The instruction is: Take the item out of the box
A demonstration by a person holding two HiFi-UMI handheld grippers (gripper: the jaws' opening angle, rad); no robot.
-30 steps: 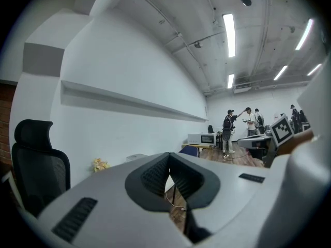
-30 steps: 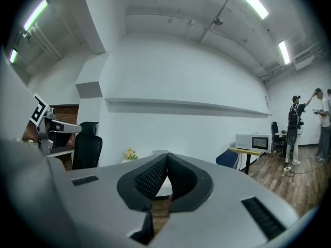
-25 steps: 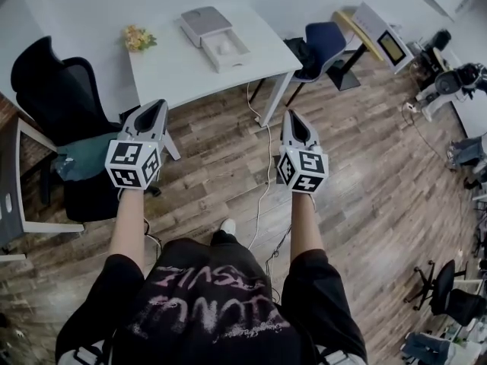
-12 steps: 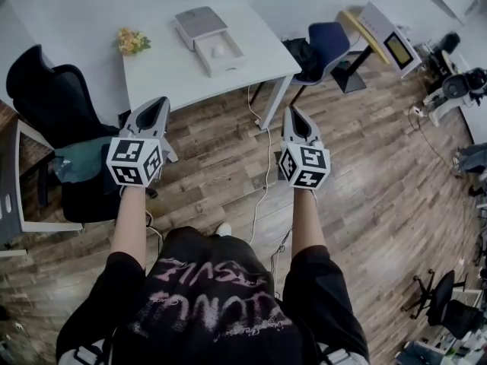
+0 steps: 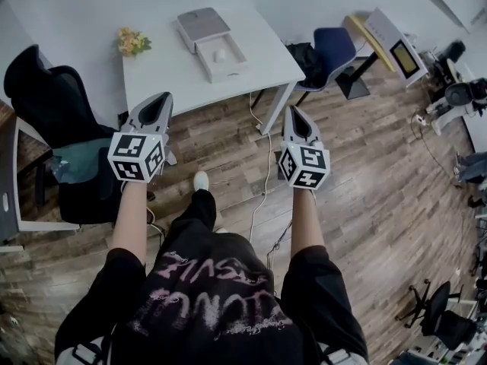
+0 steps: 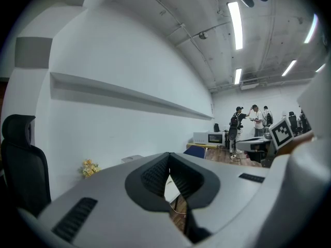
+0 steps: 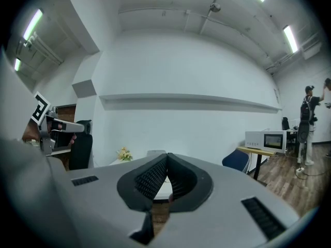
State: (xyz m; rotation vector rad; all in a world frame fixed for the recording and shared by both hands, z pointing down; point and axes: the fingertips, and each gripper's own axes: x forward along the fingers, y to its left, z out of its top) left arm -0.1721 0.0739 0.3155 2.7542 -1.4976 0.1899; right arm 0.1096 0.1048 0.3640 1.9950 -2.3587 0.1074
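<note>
I see yellow flowers (image 5: 132, 41) at the desk's (image 5: 167, 74) far left corner, a black office chair (image 5: 46, 97) off its left edge, a blue chair (image 5: 335, 48) beyond its right.

The person's shoe (image 5: 200, 181) has stepped forward, bringing the table (image 5: 163, 71) and box (image 5: 234, 66) nearer.

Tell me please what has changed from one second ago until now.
The person's white shoe went forward, toward the table: a step closer. Nothing was taken hold of or let go. The left claw and right claw stay shut and empty; the item stays in the open box.
</note>
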